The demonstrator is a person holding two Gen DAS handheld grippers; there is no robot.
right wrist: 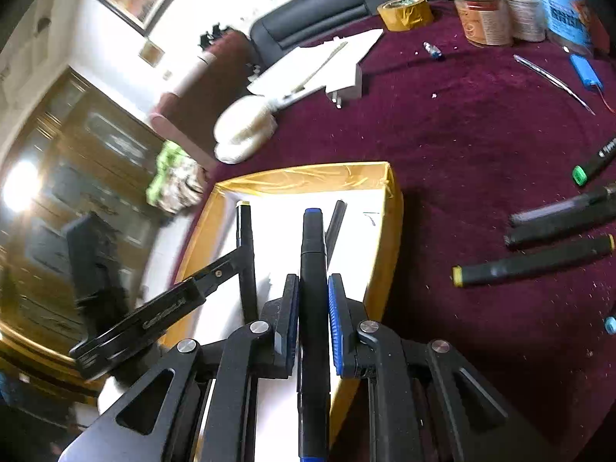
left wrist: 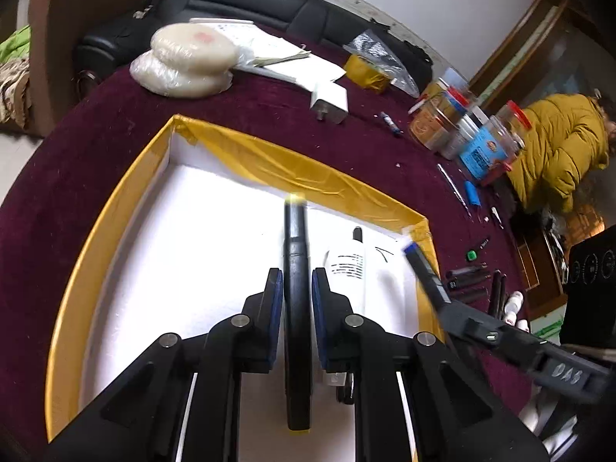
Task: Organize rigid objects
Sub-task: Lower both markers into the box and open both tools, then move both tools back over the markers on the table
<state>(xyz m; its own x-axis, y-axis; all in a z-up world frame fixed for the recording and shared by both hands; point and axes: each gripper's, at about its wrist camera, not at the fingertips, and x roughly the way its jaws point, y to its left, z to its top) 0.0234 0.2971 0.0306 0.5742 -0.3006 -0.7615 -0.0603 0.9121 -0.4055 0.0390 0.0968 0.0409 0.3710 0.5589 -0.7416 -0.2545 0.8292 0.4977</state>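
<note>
Over the maroon bench (left wrist: pixel 115 146), my left gripper (left wrist: pixel 296 292) and right gripper (right wrist: pixel 312 300) each pinch a marker; I should lower both flat into the yellow-edged tray (left wrist: pixel 269 161).

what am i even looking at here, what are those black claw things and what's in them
Those black claws are two hand-held grippers; a person carries one in each hand, and each has a camera looking forward along its two fingers. So there are two pictures, one from each claw.

The left gripper is shut on a black marker with a yellow cap. The right gripper is shut on a black marker with a blue cap.

Both hang over a shallow white tray edged in yellow tape, which sits on a dark red velvety tablecloth. A white tube with black print already lies in the tray. More loose black markers lie on the cloth beside it, with clear jars further back.
</note>
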